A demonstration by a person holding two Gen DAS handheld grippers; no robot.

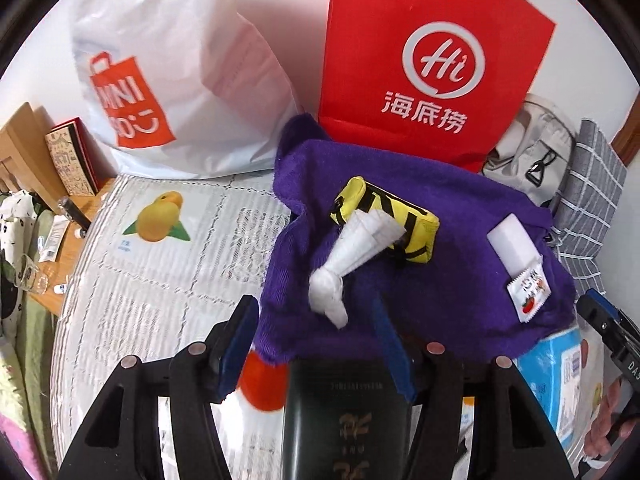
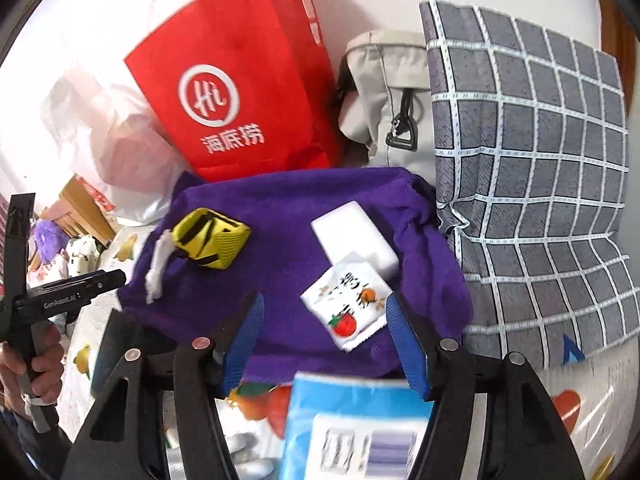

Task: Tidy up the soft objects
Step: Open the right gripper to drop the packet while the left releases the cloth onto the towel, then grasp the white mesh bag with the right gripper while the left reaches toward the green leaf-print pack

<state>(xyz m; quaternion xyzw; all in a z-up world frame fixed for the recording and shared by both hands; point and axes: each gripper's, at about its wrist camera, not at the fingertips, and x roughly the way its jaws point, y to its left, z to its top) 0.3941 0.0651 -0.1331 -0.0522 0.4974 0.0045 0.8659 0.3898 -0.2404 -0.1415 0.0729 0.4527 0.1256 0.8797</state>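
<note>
A purple towel (image 1: 420,280) lies spread on the bed. On it rest a yellow pouch (image 1: 384,220), a knotted white cloth (image 1: 340,272), a white foam block (image 1: 512,244) and a small packet with a tomato print (image 1: 528,300). My left gripper (image 1: 314,308) hovers open over the towel's near edge, and its fingers touch nothing. My right gripper (image 2: 326,304) is open too, just above the towel's near right part. The tomato packet (image 2: 348,304) lies beyond its fingertips, untouched. The yellow pouch (image 2: 212,240) and the foam block (image 2: 356,240) sit further back.
A red paper bag (image 1: 432,60), a white plastic bag (image 1: 168,80), a grey backpack (image 2: 392,100) and a checked pillow (image 2: 532,180) line the wall. A black case (image 1: 352,420) and a blue tissue pack (image 2: 360,420) lie below the grippers. A wooden nightstand (image 1: 72,216) stands left.
</note>
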